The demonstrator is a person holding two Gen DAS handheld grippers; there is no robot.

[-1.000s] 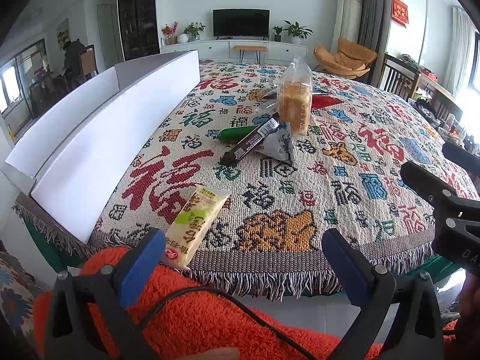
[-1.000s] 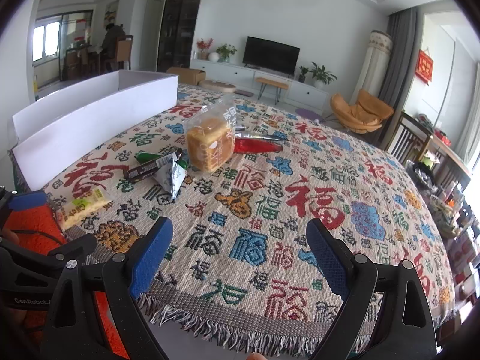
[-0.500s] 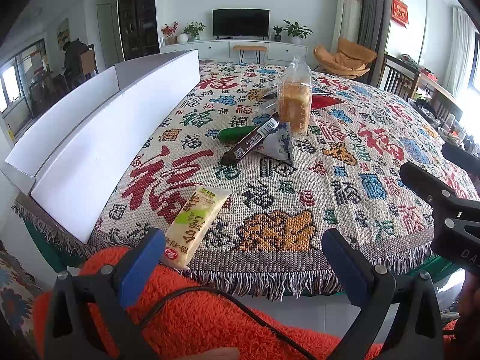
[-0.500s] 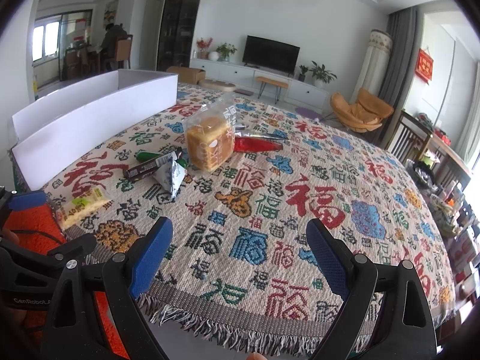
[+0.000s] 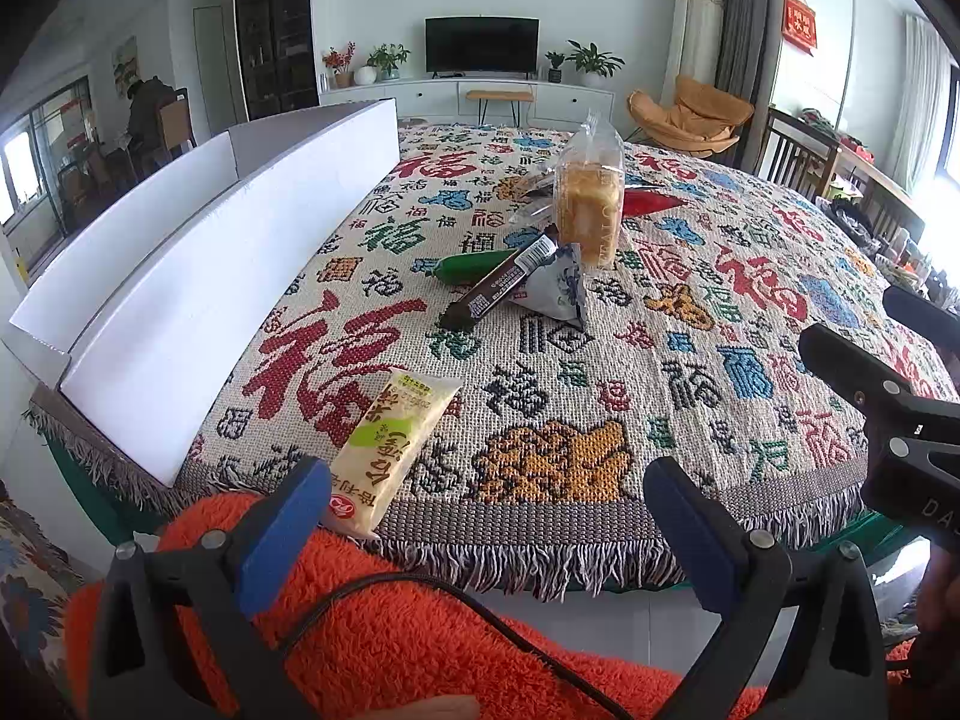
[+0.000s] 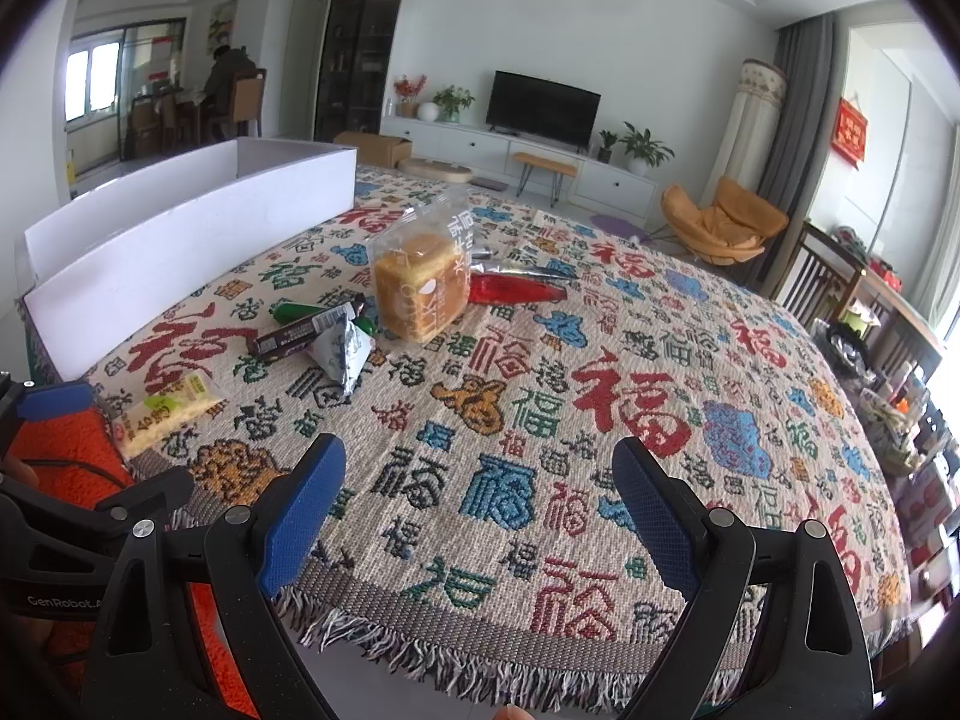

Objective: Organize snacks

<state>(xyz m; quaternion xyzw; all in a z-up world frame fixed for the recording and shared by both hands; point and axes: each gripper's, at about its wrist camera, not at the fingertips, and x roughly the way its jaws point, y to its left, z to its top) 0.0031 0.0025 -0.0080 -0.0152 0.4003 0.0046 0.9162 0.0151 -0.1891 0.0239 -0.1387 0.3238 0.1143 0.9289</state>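
Several snacks lie on a patterned tablecloth (image 5: 600, 408). A yellow packet (image 5: 393, 441) (image 6: 165, 411) rests at the near edge. Farther back sit a dark brown bar (image 5: 498, 288) (image 6: 300, 333), a green packet (image 5: 471, 264), a grey triangular pouch (image 5: 558, 291) (image 6: 342, 357), an upright bread bag (image 5: 588, 198) (image 6: 420, 285) and a red packet (image 5: 648, 201) (image 6: 516, 288). A long white box (image 5: 198, 300) (image 6: 180, 228) stands along the left side. My left gripper (image 5: 489, 531) hangs open before the table edge, just behind the yellow packet. My right gripper (image 6: 480, 510) is open over the near edge, empty.
An orange fluffy sleeve (image 5: 390, 618) lies under the left gripper with a black cable across it. The right gripper's black body (image 5: 888, 420) shows at the right of the left wrist view. Wooden chairs (image 6: 840, 288) and a cluttered side table (image 6: 900, 396) stand to the right.
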